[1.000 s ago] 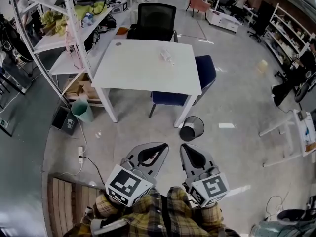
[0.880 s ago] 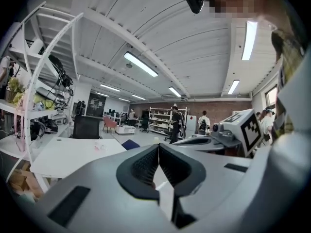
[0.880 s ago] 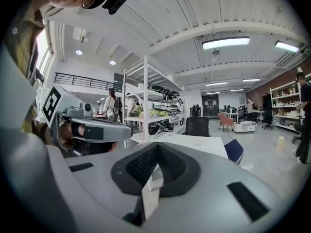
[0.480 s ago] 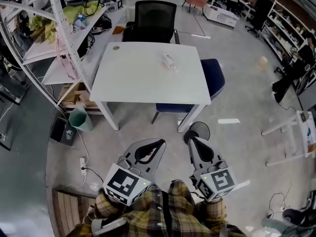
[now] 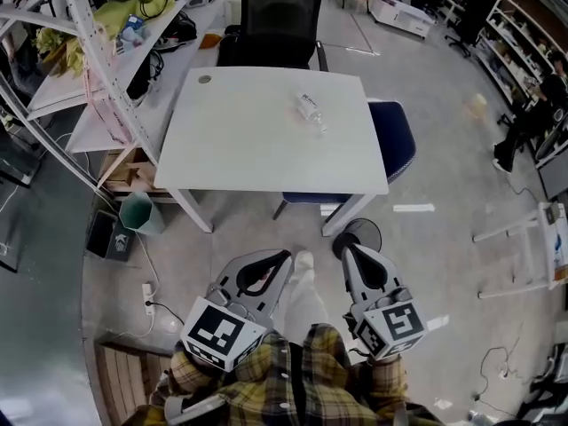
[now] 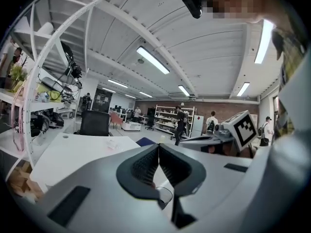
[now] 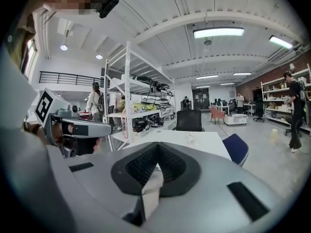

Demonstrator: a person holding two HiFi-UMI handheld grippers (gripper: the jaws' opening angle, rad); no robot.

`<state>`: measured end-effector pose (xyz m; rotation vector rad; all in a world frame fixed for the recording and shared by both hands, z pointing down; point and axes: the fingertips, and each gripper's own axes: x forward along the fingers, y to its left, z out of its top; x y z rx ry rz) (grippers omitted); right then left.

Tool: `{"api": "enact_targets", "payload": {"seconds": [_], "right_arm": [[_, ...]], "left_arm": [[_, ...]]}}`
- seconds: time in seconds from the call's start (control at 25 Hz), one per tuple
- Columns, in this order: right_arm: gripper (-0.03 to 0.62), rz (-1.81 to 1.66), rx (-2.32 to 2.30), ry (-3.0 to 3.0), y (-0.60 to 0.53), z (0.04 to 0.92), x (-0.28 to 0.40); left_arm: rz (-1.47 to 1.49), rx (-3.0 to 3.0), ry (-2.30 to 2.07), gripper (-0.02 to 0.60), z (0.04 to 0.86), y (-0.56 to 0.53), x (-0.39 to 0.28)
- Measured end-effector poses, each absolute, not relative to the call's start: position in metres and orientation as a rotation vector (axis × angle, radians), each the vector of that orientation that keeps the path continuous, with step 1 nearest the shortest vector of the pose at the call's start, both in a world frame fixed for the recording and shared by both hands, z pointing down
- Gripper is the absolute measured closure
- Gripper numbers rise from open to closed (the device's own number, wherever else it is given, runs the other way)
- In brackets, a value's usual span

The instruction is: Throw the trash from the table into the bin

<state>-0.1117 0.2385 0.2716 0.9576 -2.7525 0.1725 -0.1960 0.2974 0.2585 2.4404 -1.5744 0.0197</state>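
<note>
Grey floor [image 5: 444,149]; white shelving [image 5: 98,118] left; black chair [image 5: 280,11]; ceiling strip lights [image 7: 218,32].

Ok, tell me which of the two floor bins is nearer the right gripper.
The black wire-mesh bin, by the white table's front right leg, just beyond the right gripper. The green plastic bin stands far left, beside the metal shelving.

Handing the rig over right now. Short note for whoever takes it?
Left gripper: shut, empty.
Right gripper: shut, empty.
Both are held low in front of the person, short of the white table.
Trash: one piece, apparently a crumpled clear plastic bottle, on the table's far right part.
Black mesh bin: on the floor by the table's near right leg.
Done: nothing.
Left: grasp the bottle, drop it in the bin.
</note>
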Motion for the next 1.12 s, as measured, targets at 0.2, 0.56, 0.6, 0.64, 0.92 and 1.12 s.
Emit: {"api": "enact_targets", "payload": {"seconds": [0.2,0.56,0.6,0.64,0.92,1.12], "right_arm": [[0.595,0.181,0.920,-2.767,0.180,0.276,-0.124],[0.595,0.186,0.827,-2.790,0.043,0.263,-0.133],[0.595,0.185,0.816,-2.792,0.028,0.260,-0.133],[0.595,0.186,0.806,-2.792,0.014,0.259,-0.133],[0.595,0.224,0.692,-2.747,-0.061,0.282,-0.132],[0.595,0.268,0.619,-2.730,-0.087,0.297,-0.155]], "left_arm": [[0.046,2.420,-1.600,0.572,0.260,0.243,-0.205],[0.044,2.402,-1.659,0.572,0.240,0.103,-0.206],[0.042,2.393,-1.669,0.572,0.237,0.089,-0.206],[0.043,2.383,-1.679,0.572,0.236,0.075,-0.206],[0.018,2.309,-1.742,0.572,0.238,0.009,-0.207],[0.014,2.243,-1.766,0.572,0.245,-0.014,-0.225]]}}
